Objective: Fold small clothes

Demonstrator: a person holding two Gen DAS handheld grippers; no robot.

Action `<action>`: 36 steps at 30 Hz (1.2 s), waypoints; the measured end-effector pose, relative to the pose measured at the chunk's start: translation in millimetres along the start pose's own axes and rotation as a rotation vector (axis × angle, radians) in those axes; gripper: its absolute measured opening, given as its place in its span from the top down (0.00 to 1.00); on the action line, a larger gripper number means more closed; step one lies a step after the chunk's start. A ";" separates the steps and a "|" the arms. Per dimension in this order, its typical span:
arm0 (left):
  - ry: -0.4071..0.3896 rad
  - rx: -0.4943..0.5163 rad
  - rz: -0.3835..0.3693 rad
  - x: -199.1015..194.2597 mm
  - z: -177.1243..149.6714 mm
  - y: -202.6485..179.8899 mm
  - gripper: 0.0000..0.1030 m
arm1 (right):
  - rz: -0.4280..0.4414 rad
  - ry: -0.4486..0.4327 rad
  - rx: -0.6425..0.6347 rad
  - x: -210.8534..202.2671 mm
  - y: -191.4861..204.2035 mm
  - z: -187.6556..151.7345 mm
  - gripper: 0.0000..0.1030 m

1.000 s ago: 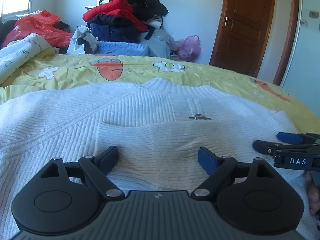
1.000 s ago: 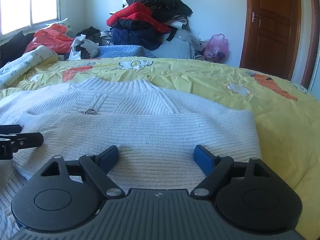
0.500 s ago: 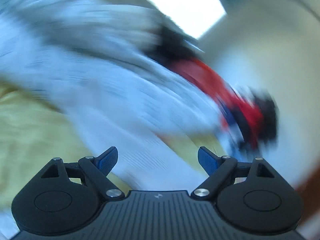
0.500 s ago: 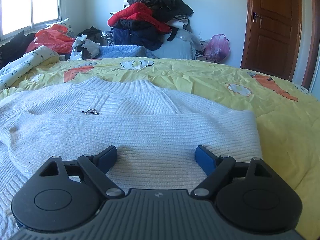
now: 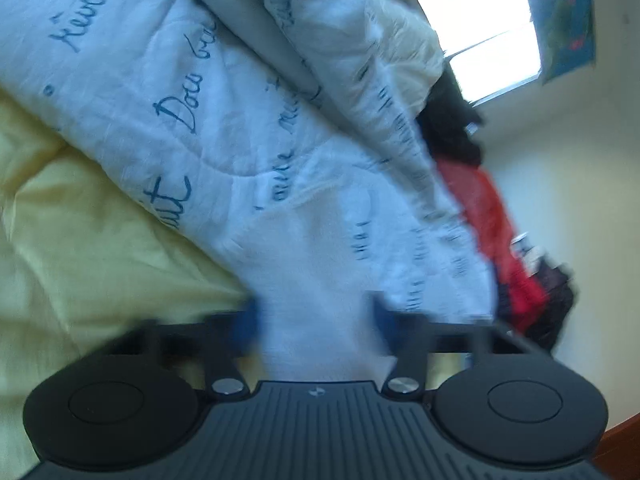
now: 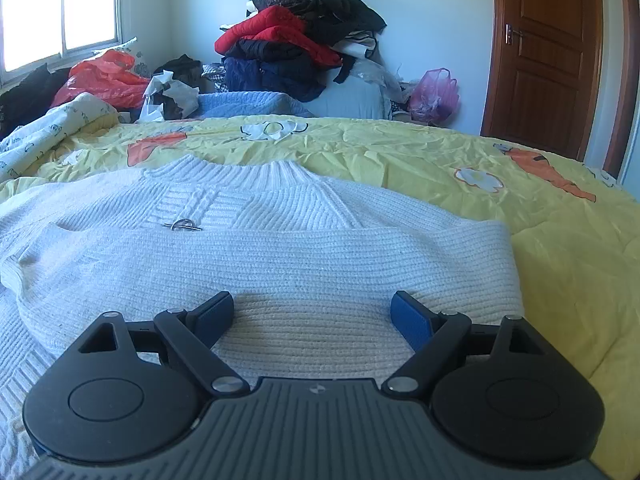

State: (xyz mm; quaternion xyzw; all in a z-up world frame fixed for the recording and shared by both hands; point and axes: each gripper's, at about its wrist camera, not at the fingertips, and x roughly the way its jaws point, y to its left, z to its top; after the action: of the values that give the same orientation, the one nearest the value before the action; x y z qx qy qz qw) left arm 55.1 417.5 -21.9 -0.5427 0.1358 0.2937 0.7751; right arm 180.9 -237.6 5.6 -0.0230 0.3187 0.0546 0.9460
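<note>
A white knitted sweater lies flat on the yellow bed cover, its sleeve folded across the body and a small metal ring on its front. My right gripper is open and empty, low over the sweater's near part. In the tilted, blurred left wrist view, my left gripper points at a white quilt with blue writing. Pale fabric lies between its blurred blue pads, which stand narrower than before; I cannot tell whether they grip it.
A heap of red, black and navy clothes is piled at the back wall. A red plastic bag and the rolled white quilt lie at the far left, a pink bag and a brown door at the right.
My left gripper has swung off the sweater to the left, rolled over, and now faces the white quilt; its pads stand closer together. The right gripper has barely moved.
</note>
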 end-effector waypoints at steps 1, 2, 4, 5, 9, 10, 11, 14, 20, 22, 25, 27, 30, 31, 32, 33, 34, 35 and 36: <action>0.014 0.012 0.027 4.5 -1.8 1.5 0.87 | 0.003 -0.001 0.002 -0.1 -0.3 0.0 0.16; 0.000 0.022 0.023 0.8 -2.5 4.3 0.87 | 0.005 -0.001 0.004 0.0 -0.8 0.2 0.15; -0.027 0.077 0.032 -3.1 -6.4 -4.9 0.89 | 0.005 -0.001 0.005 -0.1 -0.3 0.4 0.15; -0.051 0.109 0.038 -9.1 -10.4 -11.2 0.89 | 0.007 -0.002 0.005 -0.7 -0.4 -0.3 0.15; -0.182 0.308 -0.014 -33.0 -39.9 -63.7 0.89 | 0.011 -0.002 0.009 -1.2 -0.2 -0.4 0.14; -0.213 0.378 -0.039 -39.2 -54.2 -82.4 0.89 | 0.012 -0.002 0.010 -1.3 0.0 -0.5 0.14; -0.227 0.432 -0.070 -42.6 -68.3 -98.4 0.89 | 0.012 -0.002 0.010 -1.3 0.1 -0.5 0.14; -0.211 0.567 -0.172 -46.1 -119.3 -143.2 0.89 | 0.016 -0.004 0.012 -1.5 -0.2 -0.5 0.14; 0.029 0.736 -0.348 -46.6 -242.7 -177.5 0.89 | 0.027 -0.008 0.025 -2.6 -1.6 -0.6 0.14; 0.100 0.789 -0.353 -40.7 -276.1 -176.0 0.89 | 0.032 -0.009 0.030 -3.0 -2.9 -0.8 0.14; 0.142 0.889 -0.325 -28.8 -311.4 -169.3 0.89 | 0.038 -0.010 0.032 -2.5 -3.2 -0.9 0.13; 0.140 0.934 -0.309 -24.2 -314.4 -168.3 0.89 | 0.042 -0.011 0.033 -2.4 -3.4 -1.1 0.12; 0.149 0.885 -0.339 -19.9 -303.6 -160.6 0.89 | 0.045 -0.008 0.026 -1.9 -2.4 -0.9 0.10; 0.149 0.875 -0.343 -24.0 -306.1 -153.7 0.89 | 0.045 -0.003 0.017 -1.4 -0.7 0.0 0.09; 0.144 0.872 -0.350 -27.7 -306.1 -151.6 0.89 | 0.036 0.001 0.009 -1.7 2.0 2.2 0.10; 0.135 0.874 -0.357 -28.4 -304.7 -150.5 0.89 | 0.019 0.009 0.023 -3.4 5.5 7.7 0.16; 0.130 0.880 -0.362 -43.5 -318.5 -147.4 0.89 | 0.033 0.015 0.090 -7.7 8.6 17.1 0.18; 0.128 0.881 -0.365 -45.5 -319.8 -147.0 0.89 | 0.108 0.015 0.174 -12.2 10.7 26.3 0.19; 0.130 0.882 -0.367 -46.7 -320.5 -146.8 0.89 | 0.203 0.021 0.254 -15.1 13.3 34.9 0.17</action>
State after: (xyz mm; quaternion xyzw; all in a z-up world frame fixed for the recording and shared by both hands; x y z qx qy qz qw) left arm 141.4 72.9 -5.3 -0.1943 0.1976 0.0320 0.9603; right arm 188.4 -223.0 42.4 0.1285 0.3337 0.1090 0.9275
